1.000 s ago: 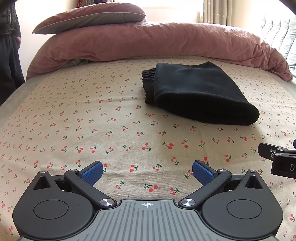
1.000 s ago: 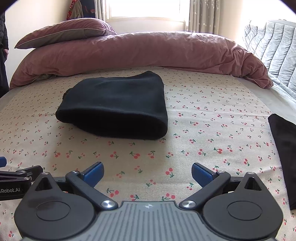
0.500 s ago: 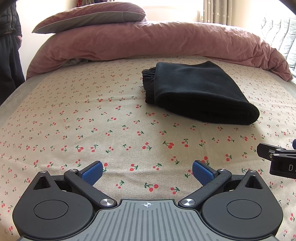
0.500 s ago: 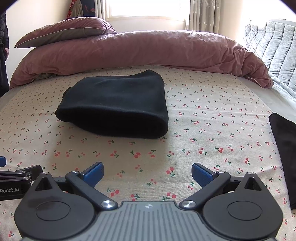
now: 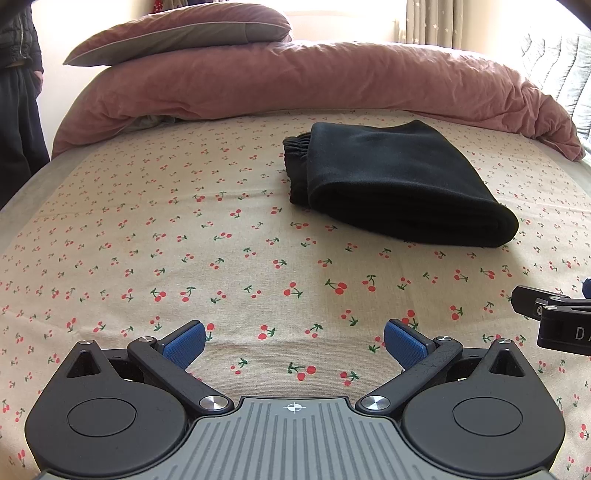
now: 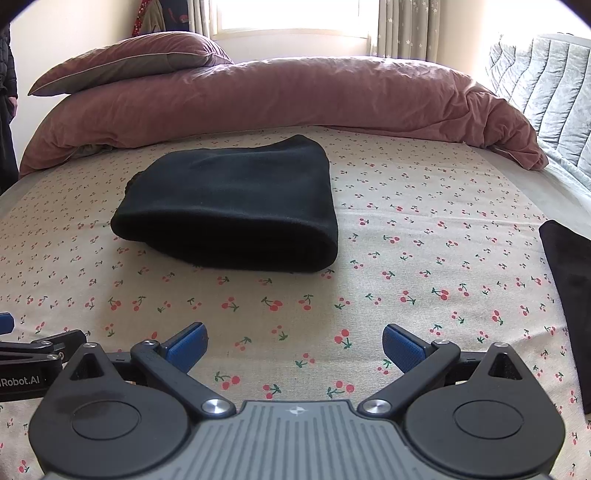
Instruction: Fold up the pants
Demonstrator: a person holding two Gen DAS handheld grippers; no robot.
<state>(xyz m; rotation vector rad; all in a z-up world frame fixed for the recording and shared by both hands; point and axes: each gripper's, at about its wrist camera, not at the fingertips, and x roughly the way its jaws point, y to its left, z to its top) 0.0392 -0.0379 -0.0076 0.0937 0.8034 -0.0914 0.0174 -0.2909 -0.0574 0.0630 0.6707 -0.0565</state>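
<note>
Black pants (image 5: 395, 184) lie folded into a thick rectangle on the cherry-print bed sheet (image 5: 184, 240), elastic waistband at their left end. In the right wrist view the same pants (image 6: 236, 210) sit ahead and left of centre. My left gripper (image 5: 293, 343) is open, held low over the sheet well short of the pants, nothing between its blue pads. My right gripper (image 6: 293, 345) is open too, likewise short of the pants and empty. Each gripper's side shows at the edge of the other's view.
A pink duvet (image 5: 295, 85) is bunched across the far end of the bed with a pillow (image 5: 184, 33) on top. Another dark garment (image 6: 569, 288) lies at the right edge. A person in dark clothes (image 5: 18, 92) stands at the far left. A quilted grey cover (image 6: 546, 85) is at the right.
</note>
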